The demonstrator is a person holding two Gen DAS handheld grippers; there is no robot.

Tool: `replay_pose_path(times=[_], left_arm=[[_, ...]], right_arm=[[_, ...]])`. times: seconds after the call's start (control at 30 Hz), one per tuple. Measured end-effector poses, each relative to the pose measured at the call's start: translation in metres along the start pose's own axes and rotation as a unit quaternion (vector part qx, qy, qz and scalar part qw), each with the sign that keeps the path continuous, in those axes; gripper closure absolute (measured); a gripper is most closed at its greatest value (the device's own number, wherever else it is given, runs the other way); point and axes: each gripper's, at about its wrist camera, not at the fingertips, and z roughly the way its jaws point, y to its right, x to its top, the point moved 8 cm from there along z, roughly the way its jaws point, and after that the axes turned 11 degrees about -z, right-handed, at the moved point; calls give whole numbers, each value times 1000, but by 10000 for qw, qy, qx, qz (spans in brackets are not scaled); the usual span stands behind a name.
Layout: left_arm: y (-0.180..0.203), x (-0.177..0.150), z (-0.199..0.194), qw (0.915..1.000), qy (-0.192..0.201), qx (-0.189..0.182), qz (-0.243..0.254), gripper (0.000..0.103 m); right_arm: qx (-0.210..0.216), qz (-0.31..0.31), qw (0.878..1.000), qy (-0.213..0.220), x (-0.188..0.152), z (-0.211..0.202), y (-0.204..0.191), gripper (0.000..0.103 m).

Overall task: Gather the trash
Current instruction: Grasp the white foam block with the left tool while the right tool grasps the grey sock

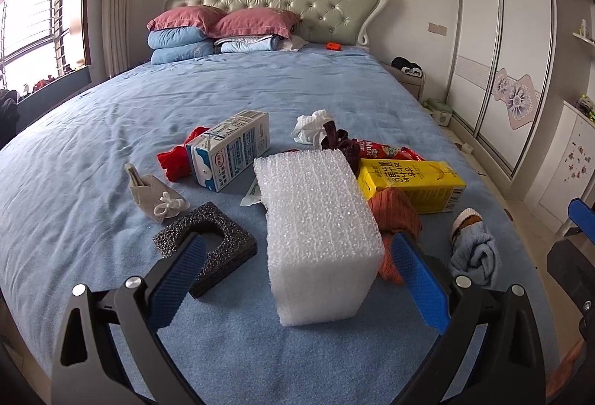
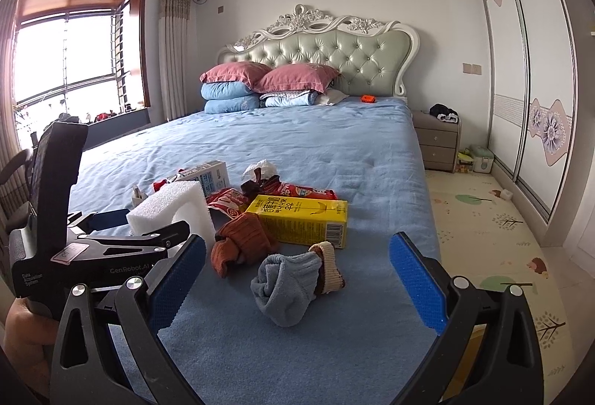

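Trash lies on the blue bed point(image 1: 260, 89). My left gripper point(image 1: 297, 245) is open and straddles an upright white foam block point(image 1: 319, 237); neither pad visibly presses it. Left of it lies a black foam piece point(image 1: 206, 245). Behind are a blue-white milk carton point(image 1: 230, 154), a yellow carton point(image 1: 412, 183), a red snack wrapper point(image 1: 386, 150) and a crumpled tissue point(image 1: 312, 126). My right gripper point(image 2: 297, 252) is open, with nothing held, above a rolled blue sock point(image 2: 286, 286). An orange-brown sock point(image 2: 241, 245) lies beside the yellow carton point(image 2: 301, 219).
A grey pouch point(image 1: 156, 198) and red cloth point(image 1: 174, 159) lie left of the cartons. Pillows point(image 2: 267, 77) are stacked at the headboard. Right of the bed are a nightstand point(image 2: 438, 141), a patterned floor mat point(image 2: 494, 230) and a wardrobe point(image 2: 528, 70).
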Motion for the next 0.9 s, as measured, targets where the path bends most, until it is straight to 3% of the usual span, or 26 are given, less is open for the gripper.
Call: replay_pose_path(times=[0.1, 0.17, 0.23, 0.3, 0.4, 0.47, 0.67, 0.73, 0.8, 0.87, 0.9], left_arm=[[-3, 0, 5, 9999, -44, 157, 39, 11], [-4, -2, 11, 9998, -195, 105, 32, 29], [-1, -6, 16, 9990, -377, -230, -26, 47], [5, -8, 18, 9976, -465, -506, -75, 56], [8, -10, 15, 9977, -431, -513, 69, 57], [9, -11, 8, 9961, -438, -770, 11, 57], [-1, 0, -19, 9962, -192, -839, -92, 57], [-4, 4, -26, 9955, -157, -918, -164, 57], [-4, 6, -32, 9953, -79, -950, -181, 57], [-1, 6, -37, 9952, -20, -970, -108, 57], [0, 6, -38, 9952, -25, -980, -63, 57]], right_arm=[[-32, -61, 10000, -32, 0, 1, -2, 8], [-41, -119, 9999, -42, 0, 1, -4, 8], [-36, -167, 9998, -74, 0, 3, -5, 8], [13, -175, 9998, -136, -2, 6, -6, 8], [131, -98, 9994, -291, -6, 13, -4, 8], [198, -99, 9987, -460, -9, 19, -3, 8], [596, -337, 9887, -1332, -23, 55, -6, 10], [702, -166, 9836, -1652, -33, 70, -4, 31], [762, -61, 9788, -1898, -41, 81, -3, 36], [879, -32, 9770, -1940, -44, 83, -7, 48], [944, 6, 9779, -1867, -42, 80, -8, 64]])
